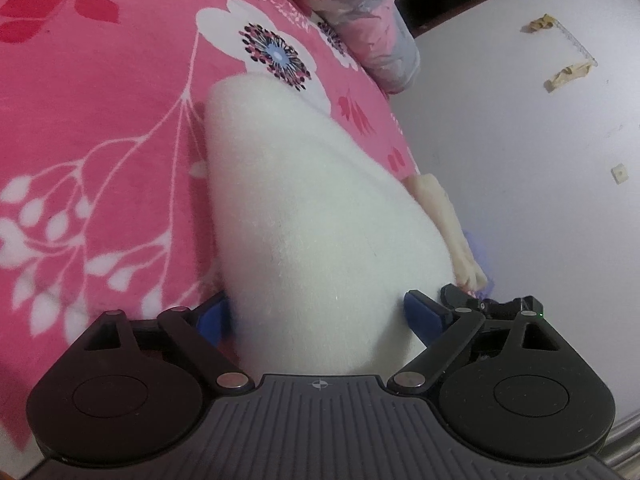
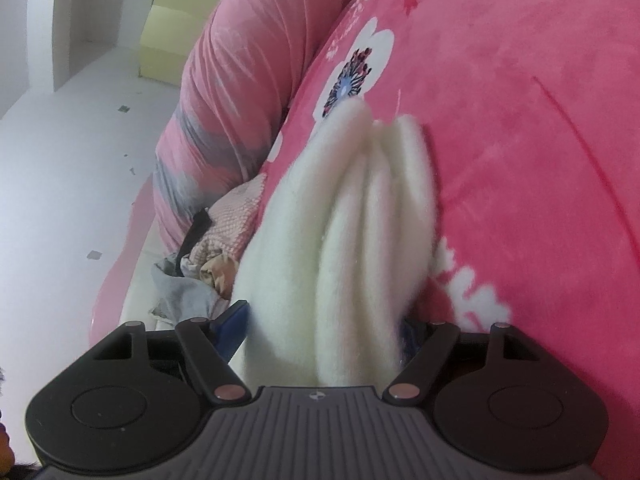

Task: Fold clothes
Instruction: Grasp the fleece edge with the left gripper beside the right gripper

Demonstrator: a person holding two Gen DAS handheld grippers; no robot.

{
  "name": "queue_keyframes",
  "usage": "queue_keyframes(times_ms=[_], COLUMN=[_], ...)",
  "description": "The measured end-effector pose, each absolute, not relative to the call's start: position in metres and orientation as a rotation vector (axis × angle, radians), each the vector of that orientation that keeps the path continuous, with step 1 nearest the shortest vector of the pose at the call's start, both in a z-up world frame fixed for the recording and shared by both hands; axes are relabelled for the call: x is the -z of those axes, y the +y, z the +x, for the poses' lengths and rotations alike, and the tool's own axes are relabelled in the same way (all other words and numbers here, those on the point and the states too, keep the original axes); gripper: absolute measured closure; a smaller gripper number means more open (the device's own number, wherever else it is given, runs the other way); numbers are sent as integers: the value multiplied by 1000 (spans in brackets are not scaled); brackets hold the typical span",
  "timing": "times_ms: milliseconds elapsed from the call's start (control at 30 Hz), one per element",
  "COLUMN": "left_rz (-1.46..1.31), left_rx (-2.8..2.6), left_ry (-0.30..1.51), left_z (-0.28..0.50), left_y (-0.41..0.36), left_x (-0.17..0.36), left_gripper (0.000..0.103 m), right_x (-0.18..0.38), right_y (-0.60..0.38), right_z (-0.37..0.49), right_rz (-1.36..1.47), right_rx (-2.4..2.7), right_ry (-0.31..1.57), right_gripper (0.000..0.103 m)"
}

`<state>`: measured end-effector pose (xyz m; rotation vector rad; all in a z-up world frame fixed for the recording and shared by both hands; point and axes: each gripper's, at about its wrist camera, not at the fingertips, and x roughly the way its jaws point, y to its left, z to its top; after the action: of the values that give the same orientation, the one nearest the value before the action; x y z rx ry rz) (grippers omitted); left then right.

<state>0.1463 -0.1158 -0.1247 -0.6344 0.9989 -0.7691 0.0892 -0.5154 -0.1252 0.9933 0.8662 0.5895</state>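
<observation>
Left gripper (image 1: 318, 314) and right gripper (image 2: 324, 330) both clamp the fluffy white fleece garment (image 1: 304, 216), bunched at 12 o'clock over the pink floral blanket (image 1: 100, 128).

Soft, even indoor light, faint shadows; strong fisheye bending at edges; white fleece (image 2: 344, 216) slightly motion-blurred.

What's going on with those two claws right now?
Left gripper, right gripper: jaws shut on white fleece garment. Garment bunched over pink bedspread. Nothing blocking.
</observation>
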Motion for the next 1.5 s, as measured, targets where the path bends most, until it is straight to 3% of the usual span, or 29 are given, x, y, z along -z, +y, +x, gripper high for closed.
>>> queue_keyframes(times_ms=[200,333,600,1100,1500], left_rz=[-622,-627,-646,-709,-599], left_rx=[754,733,702,747,680], left_ry=[991,996,981,1029,1022], left_z=[147,142,140,140,131], left_y=[-125,-124,-103,-87,-107], left_x=[125,118,89,131,114], left_gripper=[10,14,17,15,17], right_x=[121,111,100,129,102], right_y=[-507,-499,-476,-480,-453], right_z=[102,100,80,60,71], right_rz=[955,924,1048,1021,863], right_rx=[-617,-620,-621,-596,-498], right_ry=[884,879,877,862,894], right_gripper=[26,25,27,36,40])
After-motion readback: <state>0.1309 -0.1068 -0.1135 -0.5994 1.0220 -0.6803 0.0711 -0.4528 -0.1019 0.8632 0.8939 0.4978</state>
